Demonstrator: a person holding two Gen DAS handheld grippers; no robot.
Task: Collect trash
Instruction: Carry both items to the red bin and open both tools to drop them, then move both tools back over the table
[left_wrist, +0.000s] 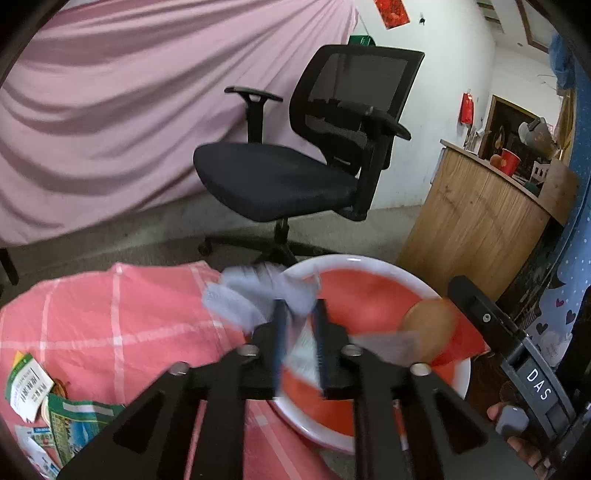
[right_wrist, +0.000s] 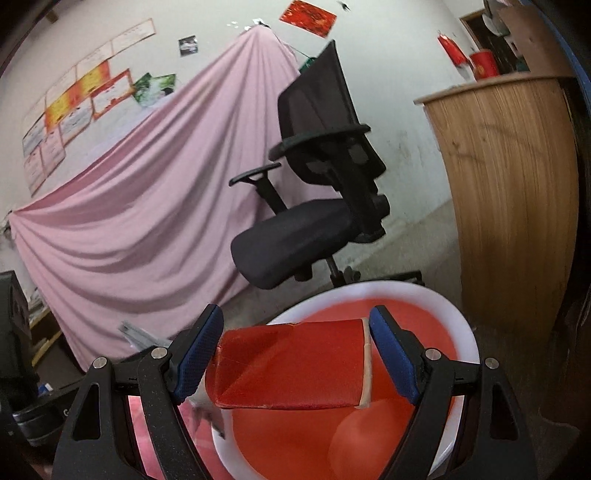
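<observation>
A crumpled grey-white tissue, blurred, sits at the tips of my left gripper. The jaws stand a little apart with part of the tissue in the gap, over the near rim of a white bowl with a red inside. My right gripper is shut on a flattened red paper cup, its blue pads pressing on the cup's two ends above the same bowl. In the left wrist view the cup shows at the bowl's right side, with one black finger of the right gripper beside it.
The bowl rests at the edge of a table with a pink checked cloth. Torn green and white wrappers lie at its lower left. A black office chair stands behind, with a wooden counter to the right and a pink sheet on the wall.
</observation>
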